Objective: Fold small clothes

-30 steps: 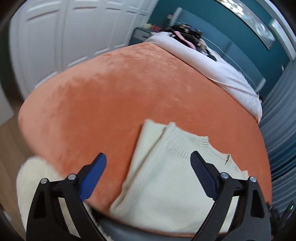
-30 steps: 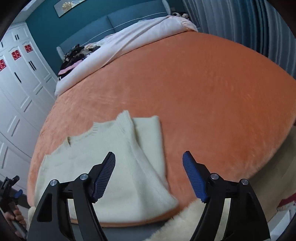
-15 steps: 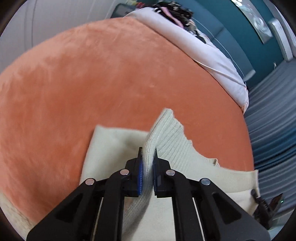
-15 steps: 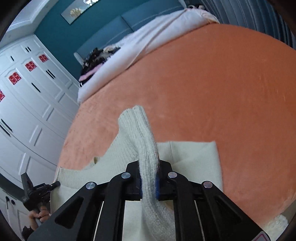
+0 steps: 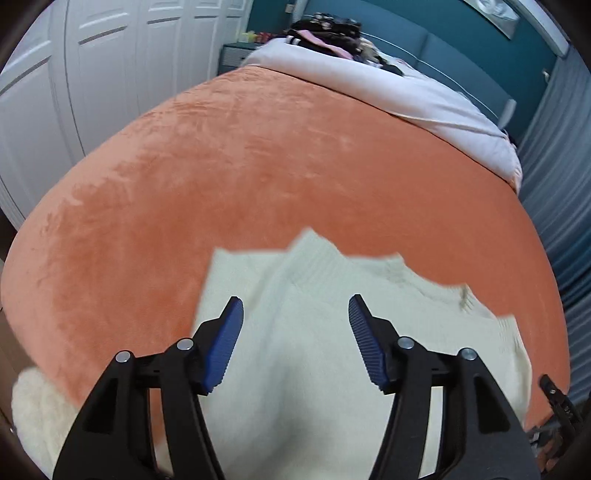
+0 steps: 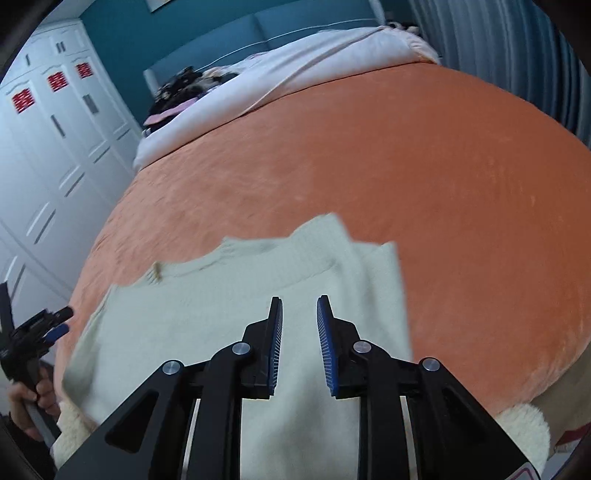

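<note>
Your left gripper point(image 5: 295, 341) hangs over the cream sweater point(image 5: 314, 332) with its fingers point(image 5: 225, 343) spread wide and nothing between them. Your right gripper point(image 6: 299, 341) is also released, its fingers point(image 6: 327, 350) parted by a narrow gap and holding no cloth.

The sweater point(image 6: 221, 306) lies flat on the orange blanket point(image 6: 424, 177) at the near edge of the bed, close to the foot. One side is folded inward over the body, and the ribbed cuff of that sleeve points toward the far edge. The neckline faces the far side too. The sweater's lower part runs under both grippers and out of sight.

A fluffy white rug point(image 5: 37, 413) shows past the bed's near edge. At the far end a pale pink duvet point(image 5: 388, 88) is bunched up, with a heap of dark clothes point(image 5: 325, 29) on it. White wardrobe doors point(image 6: 55, 147) stand along one side of the bed.
</note>
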Action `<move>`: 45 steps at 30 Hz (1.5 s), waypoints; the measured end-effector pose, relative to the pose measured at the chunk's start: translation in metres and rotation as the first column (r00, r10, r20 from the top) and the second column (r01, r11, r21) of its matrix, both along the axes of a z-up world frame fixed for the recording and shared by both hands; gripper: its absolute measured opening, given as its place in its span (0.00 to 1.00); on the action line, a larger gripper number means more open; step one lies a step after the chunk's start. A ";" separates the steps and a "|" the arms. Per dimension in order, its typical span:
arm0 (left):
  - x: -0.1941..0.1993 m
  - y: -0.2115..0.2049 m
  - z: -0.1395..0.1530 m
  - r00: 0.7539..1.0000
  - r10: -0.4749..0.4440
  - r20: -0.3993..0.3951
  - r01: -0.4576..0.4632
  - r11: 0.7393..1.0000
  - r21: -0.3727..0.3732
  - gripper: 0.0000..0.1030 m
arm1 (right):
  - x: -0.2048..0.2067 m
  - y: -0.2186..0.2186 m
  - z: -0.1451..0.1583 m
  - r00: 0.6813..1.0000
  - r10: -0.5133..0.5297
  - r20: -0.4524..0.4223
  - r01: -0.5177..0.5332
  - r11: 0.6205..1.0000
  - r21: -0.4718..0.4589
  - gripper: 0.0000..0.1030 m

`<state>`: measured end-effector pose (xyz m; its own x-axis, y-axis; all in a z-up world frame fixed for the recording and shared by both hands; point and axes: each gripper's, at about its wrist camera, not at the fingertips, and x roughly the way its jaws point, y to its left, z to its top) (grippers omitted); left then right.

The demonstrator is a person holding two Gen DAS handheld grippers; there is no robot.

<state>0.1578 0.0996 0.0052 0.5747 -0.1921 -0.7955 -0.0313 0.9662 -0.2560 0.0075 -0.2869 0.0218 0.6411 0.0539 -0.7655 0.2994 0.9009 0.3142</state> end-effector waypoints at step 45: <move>-0.029 0.024 -0.067 0.991 0.012 -0.134 -0.019 0.999 -0.049 0.74 | 0.002 -0.036 -0.031 0.975 -0.186 -0.122 0.181 0.982 -0.052 0.00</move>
<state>0.1293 0.1238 -0.0614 0.4672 -0.2255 -0.8549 -0.0830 0.9515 -0.2963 0.0096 -0.3232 -0.0088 0.5358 -0.0880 -0.8398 0.4953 0.8382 0.2281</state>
